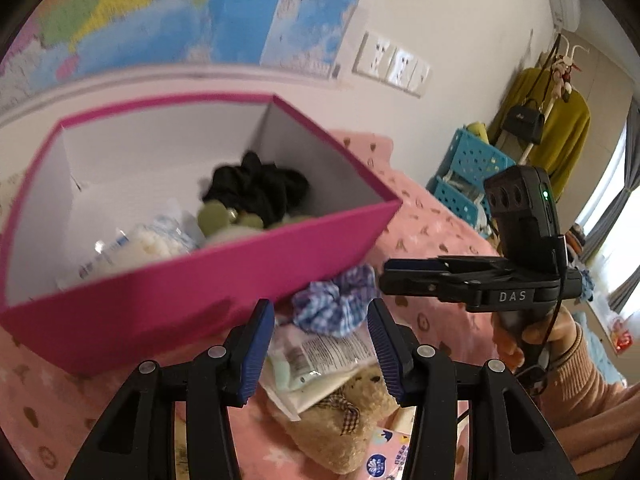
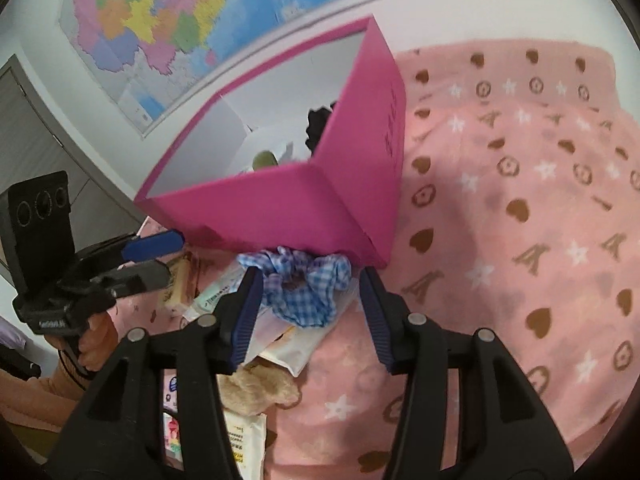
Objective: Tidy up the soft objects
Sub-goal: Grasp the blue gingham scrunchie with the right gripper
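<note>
Right tongs (image 2: 308, 316) spread, blue checked scrunchie (image 2: 306, 290) between pads, not pinched. Left tongs (image 1: 320, 354) spread over packets. Pink box (image 1: 208, 280) at 12 o'clock of the scrunchie.

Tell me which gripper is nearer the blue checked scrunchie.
Right. The right gripper has its open jaws on either side of the blue checked scrunchie. The left gripper hangs over the packets beside it, short of the scrunchie.

Blue gingham scrunchie (image 2: 306, 288) beside pink box (image 2: 256, 208)
</note>
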{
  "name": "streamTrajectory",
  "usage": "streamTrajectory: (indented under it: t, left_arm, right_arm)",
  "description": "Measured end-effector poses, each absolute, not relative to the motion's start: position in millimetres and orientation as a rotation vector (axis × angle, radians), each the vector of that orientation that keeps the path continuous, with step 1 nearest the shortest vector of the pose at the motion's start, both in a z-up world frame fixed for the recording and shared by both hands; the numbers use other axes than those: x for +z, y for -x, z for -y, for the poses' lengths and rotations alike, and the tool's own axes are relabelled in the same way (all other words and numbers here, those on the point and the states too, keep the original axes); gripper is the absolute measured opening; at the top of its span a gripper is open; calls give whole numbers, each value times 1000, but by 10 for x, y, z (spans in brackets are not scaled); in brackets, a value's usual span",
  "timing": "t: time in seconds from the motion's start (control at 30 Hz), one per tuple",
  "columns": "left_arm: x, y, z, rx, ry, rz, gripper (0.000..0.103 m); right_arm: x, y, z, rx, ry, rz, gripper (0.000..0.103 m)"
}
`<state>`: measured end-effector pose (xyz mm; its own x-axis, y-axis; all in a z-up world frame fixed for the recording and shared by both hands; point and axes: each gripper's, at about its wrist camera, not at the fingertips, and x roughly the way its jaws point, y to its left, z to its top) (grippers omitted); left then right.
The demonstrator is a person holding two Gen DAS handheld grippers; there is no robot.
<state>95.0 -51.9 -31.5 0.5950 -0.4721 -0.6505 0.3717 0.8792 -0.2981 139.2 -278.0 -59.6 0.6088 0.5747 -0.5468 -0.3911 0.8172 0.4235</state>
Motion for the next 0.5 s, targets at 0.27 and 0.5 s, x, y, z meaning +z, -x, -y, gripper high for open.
streamTrajectory:
  t: [0.27,0.5]
  left_arm:
    - [-545,-1096,650,-500,147,-880,49]
    - [-640,-1201,692,-508,160,-924,49]
  right_arm:
    - [-742,-1598,2741,556,-308,-764,52]
    - [-756,-1577,2686,577,-275,-759,18]
